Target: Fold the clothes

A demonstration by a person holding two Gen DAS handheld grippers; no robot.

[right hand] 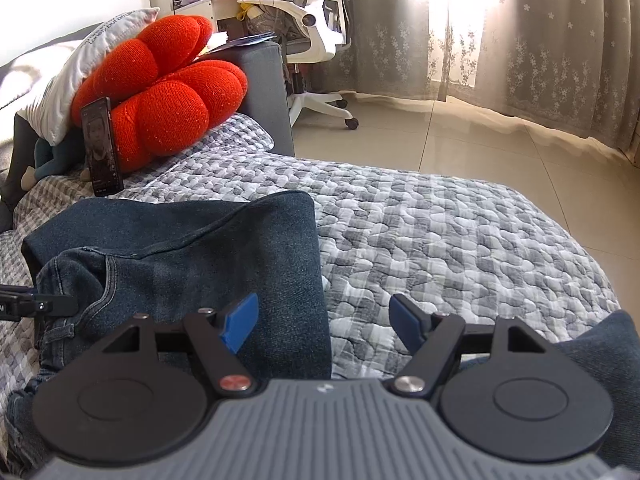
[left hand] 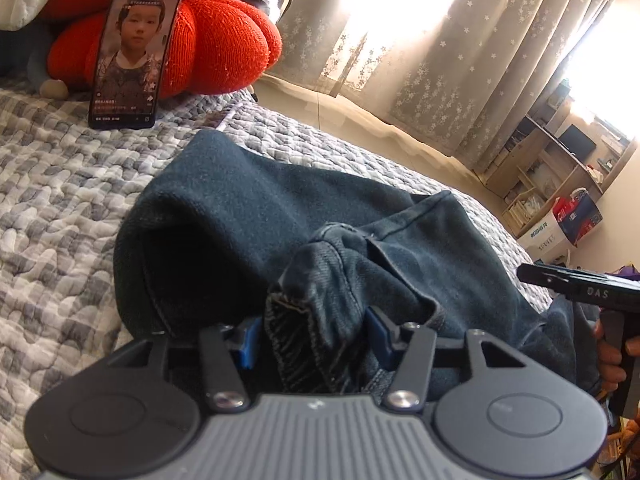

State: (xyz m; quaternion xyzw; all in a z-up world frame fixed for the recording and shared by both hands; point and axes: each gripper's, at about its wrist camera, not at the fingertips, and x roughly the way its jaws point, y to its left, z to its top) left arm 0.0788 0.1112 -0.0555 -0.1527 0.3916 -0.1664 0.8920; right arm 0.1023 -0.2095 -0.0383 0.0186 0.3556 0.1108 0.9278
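Dark blue jeans [left hand: 280,208] lie partly folded on the bed [left hand: 60,184], on a grey-white checked quilt, w/ a thick rounded fold toward the pillows. Left gripper [left hand: 314,334] is clamped on a bunched bit of the jeans near the waistband: denim fills the gap btwn its blue pads [left hand: 380,330] and a seam edge sticks up there. Right gripper [right hand: 324,322] has its blue pads spread apart w/ nothing btwn them; it hangs over the right edge of the jeans [right hand: 192,256], quilt showing in the gap. In the left wrist view the right gripper [left hand: 576,284] shows at the frame's right edge, just beside the jeans (its fingertips aren't visible there). A phone [left hand: 134,56] w/ lit screen stands propped against a red knitted cushion [left hand: 224,40] at the head of the bed, well apart from the jeans. White office chair [right hand: 320,24] and patterned curtains [right hand: 520,40] stand beyond the bed.
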